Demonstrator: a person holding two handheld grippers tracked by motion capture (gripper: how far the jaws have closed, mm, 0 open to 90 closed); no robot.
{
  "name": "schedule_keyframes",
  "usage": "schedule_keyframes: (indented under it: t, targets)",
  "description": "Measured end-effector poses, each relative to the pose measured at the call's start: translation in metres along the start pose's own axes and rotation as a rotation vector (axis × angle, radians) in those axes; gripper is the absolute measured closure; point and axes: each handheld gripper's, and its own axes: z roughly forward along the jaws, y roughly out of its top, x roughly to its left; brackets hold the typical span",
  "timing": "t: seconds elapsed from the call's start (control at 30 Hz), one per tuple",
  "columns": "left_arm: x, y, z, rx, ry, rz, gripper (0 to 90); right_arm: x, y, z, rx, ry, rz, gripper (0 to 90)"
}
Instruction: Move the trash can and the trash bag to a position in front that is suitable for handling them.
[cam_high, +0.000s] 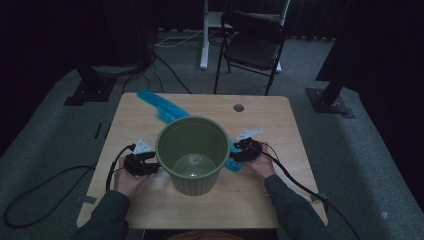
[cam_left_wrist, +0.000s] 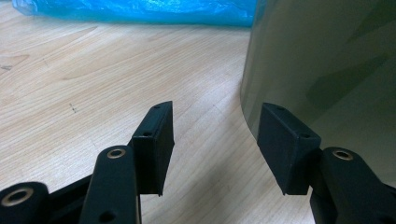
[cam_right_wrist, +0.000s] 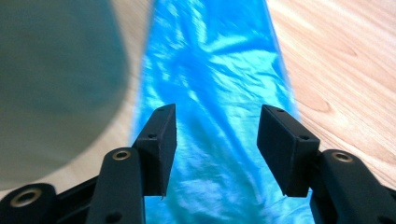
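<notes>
At the left, the left claw (cam_high: 148, 163) sits low on the pale wooden surface (cam_high: 260, 200), just beside the wall of the round, ribbed, olive-green plastic bucket (cam_high: 192, 152). In the left gripper view its jaws stand wide apart with nothing between them; the right-hand jaw appears to be right against the bucket's curved side (cam_left_wrist: 327, 70), though I cannot tell whether it actually touches. The risk here, as I judge it, is a nudge: the bucket stands upright and looks empty and light, so a sideways push from that jaw could slide or tip it.

In the middle, the bucket rests on the surface partly over the long, crinkled, translucent blue plastic bag (cam_high: 162, 107), which runs diagonally from the far left corner under or behind it toward the right hand.

At the right, the right claw (cam_high: 244, 149) hovers at the bag's near end, released, its jaws spread over the blue film (cam_right_wrist: 215, 70) and gripping nothing yet. If it closes and pulls while the bucket pins the bag, the thin film could stretch or tear, or drag the bucket along. A shallow pinch may also slip off the slick plastic.
</notes>
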Motion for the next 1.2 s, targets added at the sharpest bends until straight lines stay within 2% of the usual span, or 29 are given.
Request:
schedule_keyframes:
  t: [0.03, 0.13, 0.27, 0.4, 0.43, 0.53, 0.6, 0.67, 0.73, 0.97, 1.2]
  targets:
    - [0.0, 0.0, 0.0, 0.0, 0.0, 0.001, 46.0, -0.001, 0.0, 0.01, 0.04, -0.013, -0.013, 45.3]
    - [0.0, 0.0, 0.0, -0.002, -0.002, 0.001, 46.0, -0.001, 0.0, 0.019, 0.085, -0.019, -0.034, 45.1]
    - [0.001, 0.0, 0.0, -0.006, -0.009, -0.01, 46.0, -0.005, 0.0, 0.024, 0.086, -0.002, -0.009, 47.9]
    - [0.002, 0.0, -0.001, -0.008, -0.013, -0.016, 45.7, -0.007, 0.0, 0.022, 0.093, 0.008, -0.012, 63.8]
    - [0.002, 0.0, -0.001, -0.008, -0.013, -0.016, 45.7, -0.007, 0.0, 0.022, 0.093, 0.008, -0.012, 63.8]
    - [0.002, 0.0, 0.0, -0.007, -0.012, -0.015, 45.8, -0.007, 0.0, 0.02, 0.095, 0.008, -0.017, 80.3]
    - [0.001, 0.0, 0.0, -0.007, -0.013, -0.015, 45.8, -0.008, -0.002, 0.02, 0.087, 0.007, -0.003, 88.2]
    - [0.001, 0.0, -0.001, -0.01, -0.016, -0.016, 45.8, -0.011, -0.004, 0.018, 0.083, 0.019, 0.021, 89.8]
    - [0.002, 0.0, -0.001, -0.012, -0.019, -0.019, 45.8, -0.013, -0.008, 0.012, 0.099, 0.014, 0.029, 89.9]
    - [0.0, 0.001, 0.0, -0.015, -0.02, -0.015, 45.8, -0.015, -0.028, -0.014, 0.172, -0.031, -0.003, 89.8]
    - [0.001, 0.001, -0.001, -0.021, -0.021, -0.017, 45.6, -0.011, -0.054, -0.041, 0.192, -0.045, -0.008, 89.5]
